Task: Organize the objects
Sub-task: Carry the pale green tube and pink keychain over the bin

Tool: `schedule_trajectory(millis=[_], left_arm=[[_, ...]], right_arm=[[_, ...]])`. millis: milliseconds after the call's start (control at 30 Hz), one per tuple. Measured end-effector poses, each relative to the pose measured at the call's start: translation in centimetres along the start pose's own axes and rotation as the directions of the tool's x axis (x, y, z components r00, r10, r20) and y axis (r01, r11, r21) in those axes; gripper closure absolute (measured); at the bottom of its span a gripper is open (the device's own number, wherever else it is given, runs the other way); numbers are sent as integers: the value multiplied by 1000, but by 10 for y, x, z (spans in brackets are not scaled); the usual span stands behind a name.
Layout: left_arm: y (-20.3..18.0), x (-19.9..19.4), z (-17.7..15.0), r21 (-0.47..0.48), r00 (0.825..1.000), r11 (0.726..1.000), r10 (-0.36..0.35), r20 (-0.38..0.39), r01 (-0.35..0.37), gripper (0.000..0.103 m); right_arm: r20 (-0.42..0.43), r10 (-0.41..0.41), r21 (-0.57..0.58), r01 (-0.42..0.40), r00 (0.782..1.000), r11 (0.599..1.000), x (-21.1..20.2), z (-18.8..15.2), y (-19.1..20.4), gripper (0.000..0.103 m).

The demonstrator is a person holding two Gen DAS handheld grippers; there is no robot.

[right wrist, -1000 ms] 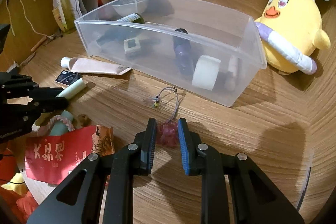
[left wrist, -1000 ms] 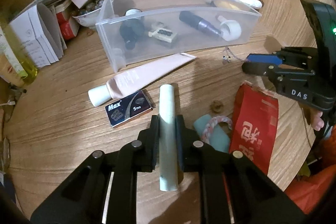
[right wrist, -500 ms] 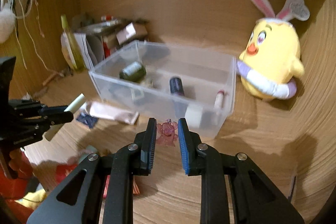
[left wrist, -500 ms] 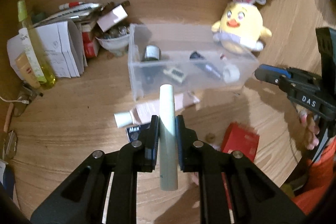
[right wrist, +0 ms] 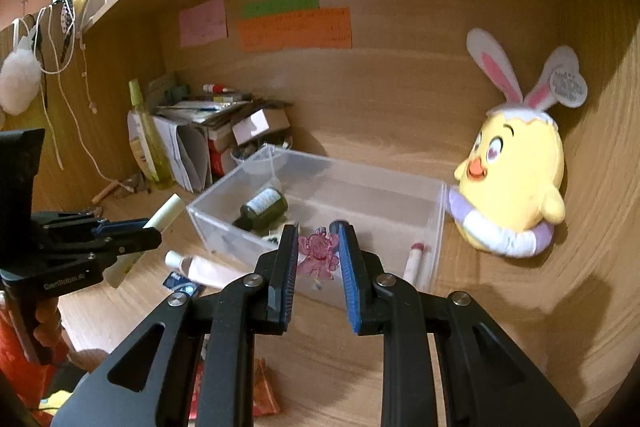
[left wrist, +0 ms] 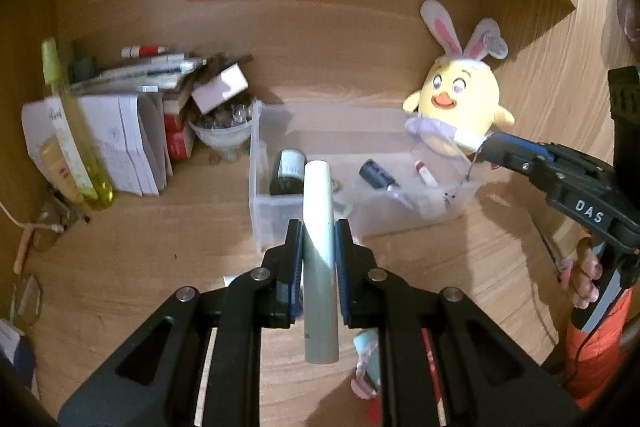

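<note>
My left gripper (left wrist: pixel 318 227) is shut on a pale green tube (left wrist: pixel 319 251), held lengthwise in the air in front of the clear plastic bin (left wrist: pixel 260 211). In the right wrist view my right gripper (right wrist: pixel 319 235) is shut on a small pink translucent charm (right wrist: pixel 318 255), raised before the near wall of the clear plastic bin (right wrist: pixel 434 239). A thin cord hangs from the right gripper (left wrist: pixel 486 153) in the left wrist view. The bin holds a dark green bottle (right wrist: pixel 264 209), a dark tube (left wrist: pixel 378 177) and a small red-capped stick (right wrist: pixel 414 259). The left gripper (right wrist: pixel 150 231) shows at left with the tube.
A yellow plush chick (right wrist: pixel 514 183) with rabbit ears stands right of the bin. Papers, boxes and a yellow-green bottle (left wrist: pixel 76 139) crowd the back left corner. A pink tube (right wrist: pixel 200 269), a dark small packet (right wrist: pixel 180 285) and a red packet (right wrist: pixel 264 391) lie on the wooden desk.
Both grippers have risen from the desk with their objects and tilted up, so the back wall and its coloured notes have come into view. The bin now appears lower and farther.
</note>
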State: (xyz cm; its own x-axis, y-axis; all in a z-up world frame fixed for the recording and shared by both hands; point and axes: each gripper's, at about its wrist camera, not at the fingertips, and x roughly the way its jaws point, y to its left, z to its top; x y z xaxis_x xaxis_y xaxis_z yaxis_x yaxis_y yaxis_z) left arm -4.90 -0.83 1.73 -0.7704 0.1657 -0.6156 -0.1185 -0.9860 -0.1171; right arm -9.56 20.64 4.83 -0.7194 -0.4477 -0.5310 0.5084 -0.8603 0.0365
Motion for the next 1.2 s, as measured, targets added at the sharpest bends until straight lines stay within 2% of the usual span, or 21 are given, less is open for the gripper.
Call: schedule_trajectory(millis=[200, 400, 533, 700, 1200], left_arm=[[-4, -3, 24, 12, 998, 1000, 11, 64, -12, 88], [4, 7, 45, -16, 997, 1000, -9, 82, 11, 88], [10, 20, 55, -49, 997, 998, -38, 66, 41, 88], [13, 40, 63, -66, 998, 997, -42, 45, 45, 88], [7, 89, 70, -61, 999, 997, -38, -33, 36, 88]], right_arm=[[28, 2, -2, -2, 1000, 1000, 5, 19, -3, 84], [50, -11, -10, 11, 999, 1000, 7, 35, -9, 84], [62, -24, -10, 24, 998, 1000, 8, 42, -15, 84], [59, -35, -6, 35, 998, 999, 12, 45, -22, 84], [-48, -59, 13, 60, 997, 998, 56, 32, -42, 84]])
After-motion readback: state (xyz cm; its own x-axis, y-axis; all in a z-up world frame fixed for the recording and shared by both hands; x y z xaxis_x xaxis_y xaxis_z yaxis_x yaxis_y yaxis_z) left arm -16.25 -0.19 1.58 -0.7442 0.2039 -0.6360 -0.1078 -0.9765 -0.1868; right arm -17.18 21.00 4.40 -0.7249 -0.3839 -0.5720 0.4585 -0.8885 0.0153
